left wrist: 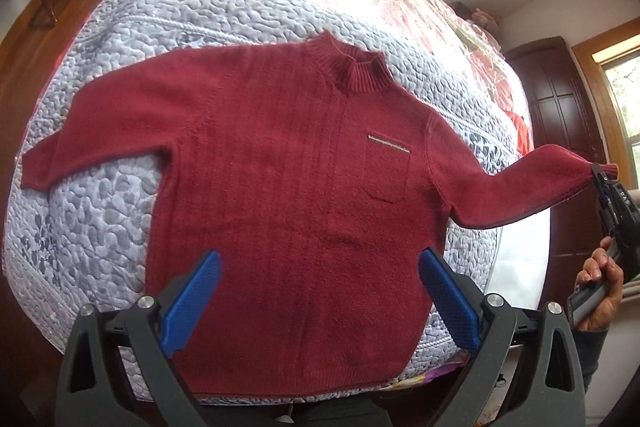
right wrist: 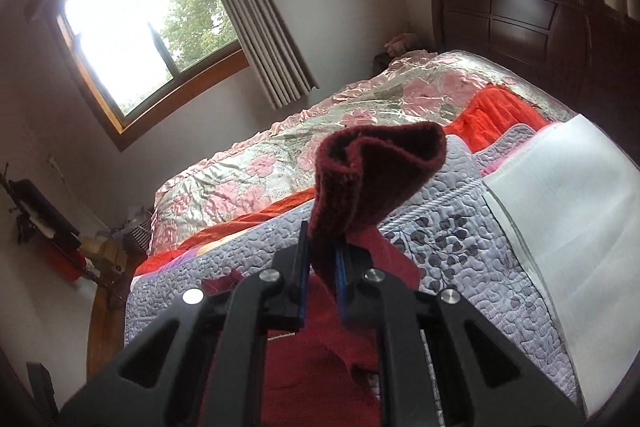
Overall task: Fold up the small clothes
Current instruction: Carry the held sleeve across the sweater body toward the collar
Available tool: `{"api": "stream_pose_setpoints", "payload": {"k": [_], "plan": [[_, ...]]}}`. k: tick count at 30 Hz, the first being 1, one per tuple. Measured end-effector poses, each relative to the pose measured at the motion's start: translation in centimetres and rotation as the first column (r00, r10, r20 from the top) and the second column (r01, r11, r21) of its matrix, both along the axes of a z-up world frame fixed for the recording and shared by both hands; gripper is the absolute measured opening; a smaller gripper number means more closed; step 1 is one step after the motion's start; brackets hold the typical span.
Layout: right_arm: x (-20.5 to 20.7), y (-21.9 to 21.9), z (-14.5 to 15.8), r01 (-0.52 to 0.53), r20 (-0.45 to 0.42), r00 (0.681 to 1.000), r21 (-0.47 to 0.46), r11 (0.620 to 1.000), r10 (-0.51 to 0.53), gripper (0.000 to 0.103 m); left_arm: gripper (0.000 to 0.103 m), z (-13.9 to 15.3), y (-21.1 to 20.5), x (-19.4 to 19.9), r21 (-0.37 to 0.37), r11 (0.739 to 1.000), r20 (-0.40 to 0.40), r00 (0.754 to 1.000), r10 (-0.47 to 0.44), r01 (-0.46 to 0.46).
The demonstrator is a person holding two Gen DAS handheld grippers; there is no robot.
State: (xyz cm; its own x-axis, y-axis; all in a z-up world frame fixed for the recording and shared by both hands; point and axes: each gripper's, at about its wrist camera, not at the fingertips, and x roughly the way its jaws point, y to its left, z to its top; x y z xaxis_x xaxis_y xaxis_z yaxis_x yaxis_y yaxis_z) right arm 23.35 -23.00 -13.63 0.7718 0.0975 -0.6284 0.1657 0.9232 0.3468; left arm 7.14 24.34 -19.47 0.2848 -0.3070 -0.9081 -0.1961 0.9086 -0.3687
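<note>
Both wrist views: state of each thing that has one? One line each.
Red sweater: spread flat, face up, unfolded.
Right sleeve cuff: lifted off the quilt, pinched.
Left sleeve: lying flat, outstretched.
Left gripper: open, above the hem, holding nothing.
Right gripper: shut on the cuff.
Curtain: drawn aside.

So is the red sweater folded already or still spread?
Spread: red sweater lies flat, right hand-held gripper holding one cuff.
</note>
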Motion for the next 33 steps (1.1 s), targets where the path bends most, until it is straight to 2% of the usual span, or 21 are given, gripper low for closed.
{"api": "stream_pose_setpoints", "payload": {"k": [5,10,17,21,26,30,33], "plan": [[1.8,8.1,0.1,-0.117,-0.021,0.993,-0.123,0.986,0.115,0.010,0.099,0.0,3.0,0.6,-0.038,0.999,0.032,0.999,0.032,-0.031],[3.9,16.8,-2.4,-0.255,-0.085,0.966,-0.205,0.945,0.243,0.010,0.099,-0.9,5.9,1.5,-0.089,0.994,0.034,0.997,0.067,-0.064],[5.2,28.8,-9.7,-0.431,-0.227,0.898,-0.275,0.859,0.378,0.010,0.099,-2.4,9.3,2.5,-0.134,0.986,0.046,0.993,0.104,-0.097],[5.0,34.5,-15.9,-0.533,-0.335,0.837,-0.321,0.783,0.433,0.009,0.099,-3.9,10.8,3.7,-0.188,0.976,0.048,0.991,0.124,-0.113],[3.7,38.9,-23.4,-0.629,-0.448,0.767,-0.383,0.676,0.460,0.009,0.099,-6.9,11.1,5.9,-0.198,0.975,0.016,0.994,0.107,-0.102],[2.9,39.6,-26.8,-0.656,-0.492,0.743,-0.401,0.639,0.454,0.011,0.099,-9.9,11.0,7.6,-0.273,0.957,-0.025,0.995,0.095,-0.098],[2.0,39.5,-26.8,-0.662,-0.483,0.740,-0.404,0.631,0.468,0.022,0.099,-12.0,10.9,8.7,-0.314,0.943,-0.057,0.994,0.098,-0.111]]}}
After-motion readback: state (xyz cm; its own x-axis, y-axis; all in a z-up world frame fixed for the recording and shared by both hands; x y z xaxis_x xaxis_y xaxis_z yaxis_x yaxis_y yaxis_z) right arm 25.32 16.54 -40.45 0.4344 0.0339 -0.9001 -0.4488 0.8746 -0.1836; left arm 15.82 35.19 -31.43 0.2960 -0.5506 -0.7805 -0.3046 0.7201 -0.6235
